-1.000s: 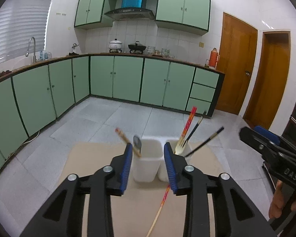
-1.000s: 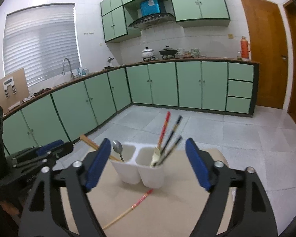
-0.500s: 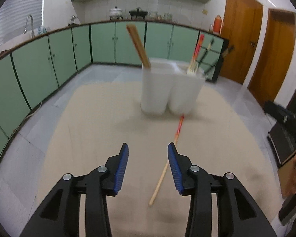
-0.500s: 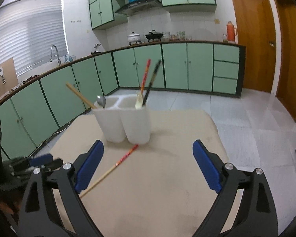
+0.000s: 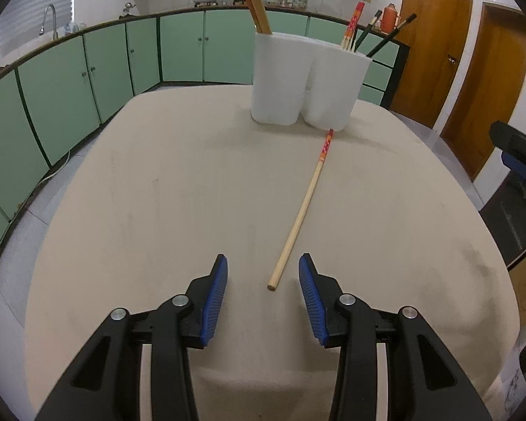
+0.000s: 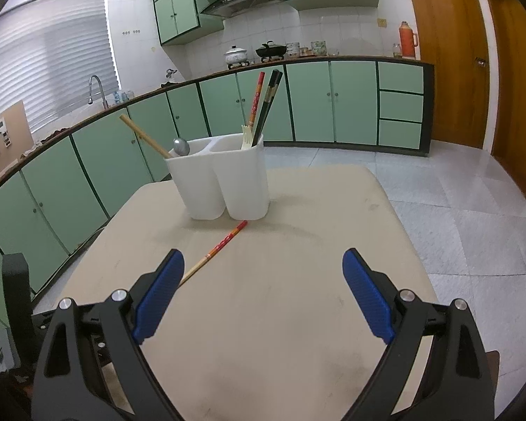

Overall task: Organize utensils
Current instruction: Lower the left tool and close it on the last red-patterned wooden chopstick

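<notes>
A loose chopstick (image 5: 307, 203), pale wood with a red patterned end, lies on the beige table (image 5: 140, 210). Its red end points at a white two-compartment holder (image 5: 308, 84). My left gripper (image 5: 263, 263) is open just above the table, and the chopstick's plain end lies between its blue fingertips without touching them. My right gripper (image 6: 263, 256) stands wide open and empty, with the chopstick (image 6: 221, 245) passing by its left finger. In the holder (image 6: 228, 182), the left cup has a wooden handle and a metal spoon (image 6: 181, 146). The right cup has a red chopstick, black chopsticks and a pale fork.
The table's edges (image 6: 399, 217) drop to a tiled floor on every side. Green cabinets (image 6: 308, 101) line the far walls and wooden doors (image 5: 431, 52) stand at the right. The right gripper's blue tip (image 5: 519, 165) shows at the left wrist view's right edge.
Both grippers have come down towards the table and tilted further downwards. Both stand wider open. The chopstick's plain end now lies between the left fingertips.
</notes>
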{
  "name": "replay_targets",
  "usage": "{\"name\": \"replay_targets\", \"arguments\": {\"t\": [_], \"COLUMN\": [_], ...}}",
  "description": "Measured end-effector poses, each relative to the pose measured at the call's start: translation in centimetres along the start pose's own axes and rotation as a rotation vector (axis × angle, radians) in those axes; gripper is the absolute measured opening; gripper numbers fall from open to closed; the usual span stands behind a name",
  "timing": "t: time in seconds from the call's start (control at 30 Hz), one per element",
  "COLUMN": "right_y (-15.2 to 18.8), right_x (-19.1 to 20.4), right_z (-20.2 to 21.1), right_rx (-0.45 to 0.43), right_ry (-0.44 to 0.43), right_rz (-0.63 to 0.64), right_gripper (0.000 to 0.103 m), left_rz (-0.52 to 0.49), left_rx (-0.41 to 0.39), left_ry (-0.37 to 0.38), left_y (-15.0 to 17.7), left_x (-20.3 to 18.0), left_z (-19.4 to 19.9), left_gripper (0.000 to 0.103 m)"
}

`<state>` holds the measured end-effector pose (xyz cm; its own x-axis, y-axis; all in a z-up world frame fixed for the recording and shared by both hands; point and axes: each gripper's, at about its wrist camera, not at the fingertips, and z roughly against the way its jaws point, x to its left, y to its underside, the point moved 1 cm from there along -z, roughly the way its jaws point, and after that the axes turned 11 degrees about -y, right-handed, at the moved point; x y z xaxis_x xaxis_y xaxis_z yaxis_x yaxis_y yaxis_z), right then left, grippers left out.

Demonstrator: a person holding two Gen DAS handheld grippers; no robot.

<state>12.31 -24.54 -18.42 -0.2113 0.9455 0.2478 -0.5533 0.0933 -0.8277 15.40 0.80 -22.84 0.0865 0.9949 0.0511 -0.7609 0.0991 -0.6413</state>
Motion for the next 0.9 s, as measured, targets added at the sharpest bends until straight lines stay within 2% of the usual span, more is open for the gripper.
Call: {"name": "replay_targets", "arguments": {"t": [0.4,0.47,0.53,0.8,0.9], "right_y": [0.5,0.6,0.6,0.7,0.6], "right_x": [0.4,0.4,0.4,0.2,0.1], "right_z": [0.2,0.1,0.1,-0.2,-0.3], "right_rx": [0.001,0.002,0.004,0.014,0.017], "right_ry": [-0.003,-0.004,-0.006,-0.006,-0.003], "right_rz": [0.005,0.004,0.003,-0.004,-0.008], "right_gripper": [0.089,0.089,0.089,0.089,0.089], "left_rz": [0.002,-0.004,-0.014,-0.045,-0.052], "left_rx": [0.021,0.023,0.026,0.025,0.021], "left_ry": [0.021,0.016,0.012,-0.005,-0.015], "left_y": [0.4,0.3,0.3,0.1,0.1], "left_x": [-0.1,-0.3,-0.4,-1.4,-1.6], "left_z": [-0.7,-0.8,-0.9,-1.2,-1.2], "left_gripper": [0.042,0.037,0.028,0.011,0.01]}}
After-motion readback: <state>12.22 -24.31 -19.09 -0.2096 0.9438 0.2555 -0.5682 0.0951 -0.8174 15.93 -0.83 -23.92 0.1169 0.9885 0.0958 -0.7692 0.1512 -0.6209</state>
